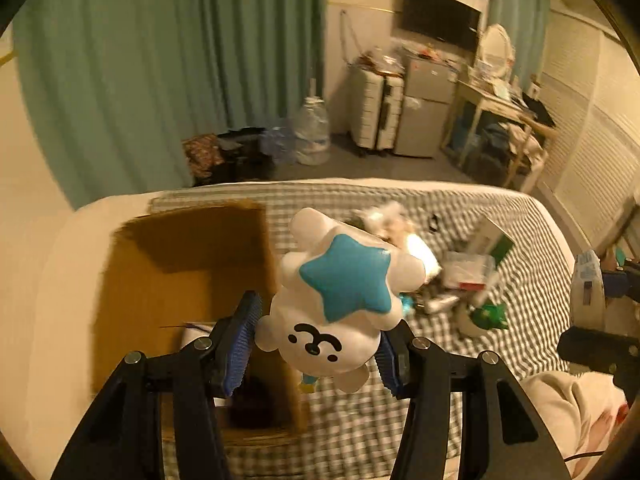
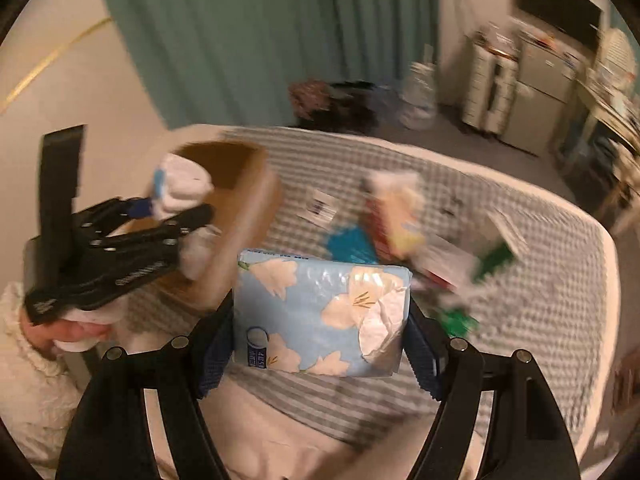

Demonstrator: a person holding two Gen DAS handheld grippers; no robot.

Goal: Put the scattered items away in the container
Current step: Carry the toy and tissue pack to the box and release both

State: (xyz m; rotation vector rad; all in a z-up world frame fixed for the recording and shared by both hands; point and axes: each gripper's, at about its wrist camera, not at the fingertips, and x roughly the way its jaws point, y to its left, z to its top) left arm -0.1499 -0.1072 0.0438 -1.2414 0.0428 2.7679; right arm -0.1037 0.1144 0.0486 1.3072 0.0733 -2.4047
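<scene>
Two loads up: left hand-held gripper (image 1: 316,344) clamped on the white star toy (image 1: 340,296) beside the cardboard box (image 1: 160,280); right hand-held gripper (image 2: 320,344) clamped on the tissue pack (image 2: 320,316) over the bed (image 2: 540,280). Best centre the toy over the box opening, then release low.

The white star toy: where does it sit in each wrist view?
Left wrist: white star toy centre frame, between the left gripper fingers.
Right wrist: same toy upper left, in that gripper, beside the cardboard box.
Shared landmark: the cardboard box on the checked bedcover.
</scene>
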